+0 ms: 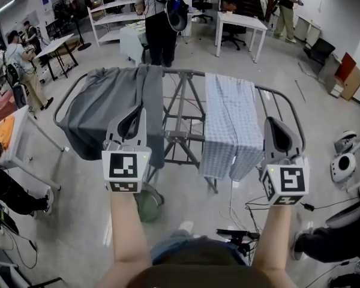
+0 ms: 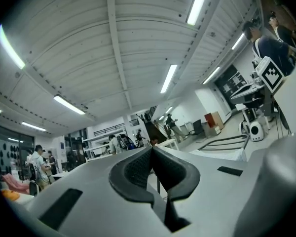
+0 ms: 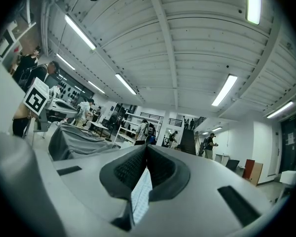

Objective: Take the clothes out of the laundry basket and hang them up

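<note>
A metal drying rack (image 1: 186,74) stands in front of me. A grey garment (image 1: 108,110) hangs over its left side, and a light-blue checked garment (image 1: 231,125) hangs over its right side. My left gripper (image 1: 133,114) is held up before the grey garment, shut and empty. My right gripper (image 1: 276,125) is beside the checked garment's right edge, also shut and empty. In the left gripper view the left gripper (image 2: 152,150) has its pads together. In the right gripper view the right gripper (image 3: 146,147) is likewise shut; the grey garment (image 3: 76,139) lies to its left.
A greenish round object (image 1: 145,204) sits on the floor under the left gripper. Cables (image 1: 252,206) trail on the floor at right, near white devices (image 1: 343,167). A person in black (image 1: 160,26) stands behind the rack. White tables (image 1: 240,23) and shelving (image 1: 111,8) stand farther back.
</note>
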Motion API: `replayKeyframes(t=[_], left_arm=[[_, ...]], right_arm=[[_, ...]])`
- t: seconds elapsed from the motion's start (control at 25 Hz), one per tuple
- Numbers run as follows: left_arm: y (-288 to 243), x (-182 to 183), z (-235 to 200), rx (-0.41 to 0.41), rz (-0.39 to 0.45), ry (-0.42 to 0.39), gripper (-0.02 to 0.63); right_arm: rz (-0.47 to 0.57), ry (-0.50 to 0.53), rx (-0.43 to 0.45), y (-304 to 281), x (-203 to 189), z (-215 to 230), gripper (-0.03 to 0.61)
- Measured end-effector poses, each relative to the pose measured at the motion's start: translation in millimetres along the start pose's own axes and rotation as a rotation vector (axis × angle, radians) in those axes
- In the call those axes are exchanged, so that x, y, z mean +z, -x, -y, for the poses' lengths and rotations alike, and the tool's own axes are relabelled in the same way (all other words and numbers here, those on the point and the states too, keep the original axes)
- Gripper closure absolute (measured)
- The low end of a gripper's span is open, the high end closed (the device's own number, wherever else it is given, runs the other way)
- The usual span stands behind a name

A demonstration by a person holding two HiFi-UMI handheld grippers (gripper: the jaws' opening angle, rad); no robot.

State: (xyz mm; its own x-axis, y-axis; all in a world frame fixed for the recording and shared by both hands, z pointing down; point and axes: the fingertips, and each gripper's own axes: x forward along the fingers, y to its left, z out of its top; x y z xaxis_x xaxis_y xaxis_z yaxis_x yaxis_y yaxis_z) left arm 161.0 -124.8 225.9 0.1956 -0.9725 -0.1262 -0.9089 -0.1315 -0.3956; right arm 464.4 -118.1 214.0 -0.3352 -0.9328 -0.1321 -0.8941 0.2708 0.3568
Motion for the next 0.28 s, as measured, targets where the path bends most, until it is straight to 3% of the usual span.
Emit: replayKeyframes(t=[0.28], left_arm=[[3.0, 18.8, 5.1, 0.011, 0.045, -0.005, 0.612]], right_arm=[[-0.005, 0.02, -0.005, 2.8, 3.2, 3.3, 0.577]])
